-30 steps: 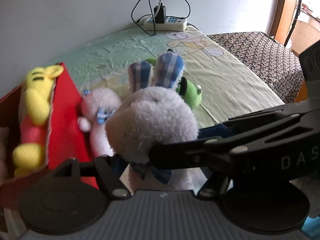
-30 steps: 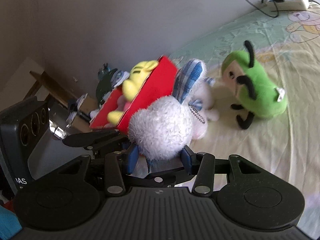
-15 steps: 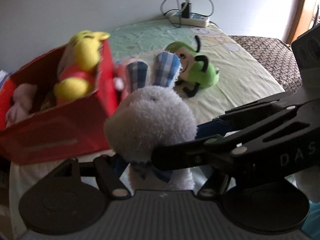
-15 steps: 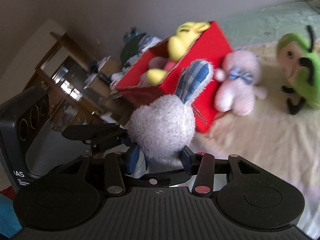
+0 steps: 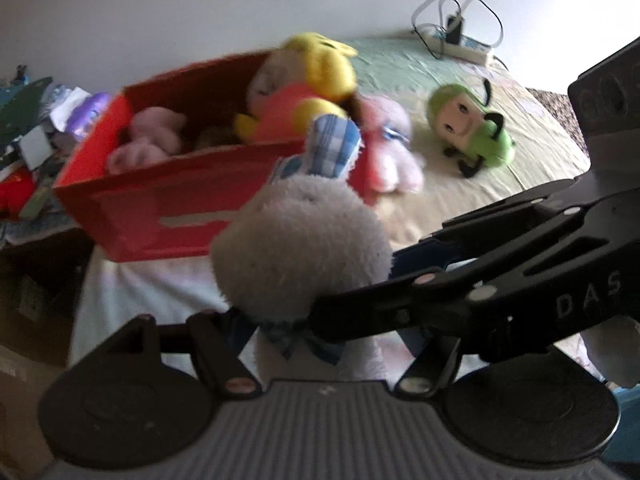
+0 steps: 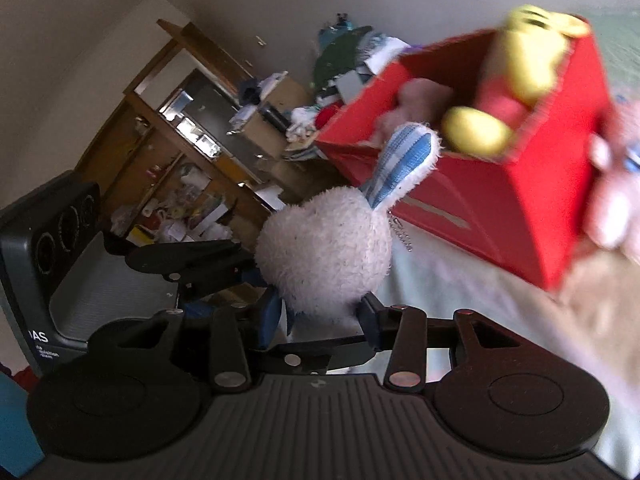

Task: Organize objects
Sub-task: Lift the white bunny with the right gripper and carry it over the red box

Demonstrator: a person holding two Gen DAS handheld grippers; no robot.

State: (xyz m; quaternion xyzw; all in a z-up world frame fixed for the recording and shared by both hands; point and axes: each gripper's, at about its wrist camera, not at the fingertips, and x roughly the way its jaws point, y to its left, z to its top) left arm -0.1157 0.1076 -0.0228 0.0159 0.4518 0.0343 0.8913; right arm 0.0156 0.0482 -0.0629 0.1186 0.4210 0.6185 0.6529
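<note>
A white plush rabbit with blue checked ears [image 5: 300, 248] is held in the air by both grippers. My left gripper [image 5: 316, 336] is shut on its neck from below, and my right gripper [image 6: 320, 316] is shut on it too; the rabbit [image 6: 326, 248] fills the middle of the right wrist view. A red box [image 5: 180, 196] stands on the bed ahead, holding a yellow-and-red bear [image 5: 308, 92] and a pink plush [image 5: 148, 140]. The box [image 6: 500, 200] shows at upper right in the right wrist view.
A pink-white plush [image 5: 388, 148] lies against the box's right side. A green plush [image 5: 472, 132] lies further right on the bed sheet [image 5: 460, 200]. A power strip with cables [image 5: 460, 44] sits by the wall. Cluttered wooden shelves [image 6: 192, 128] stand left of the bed.
Both grippers have swung left and up with the rabbit, so the red box's open top and the clutter beside the bed now show. The grip is unchanged.
</note>
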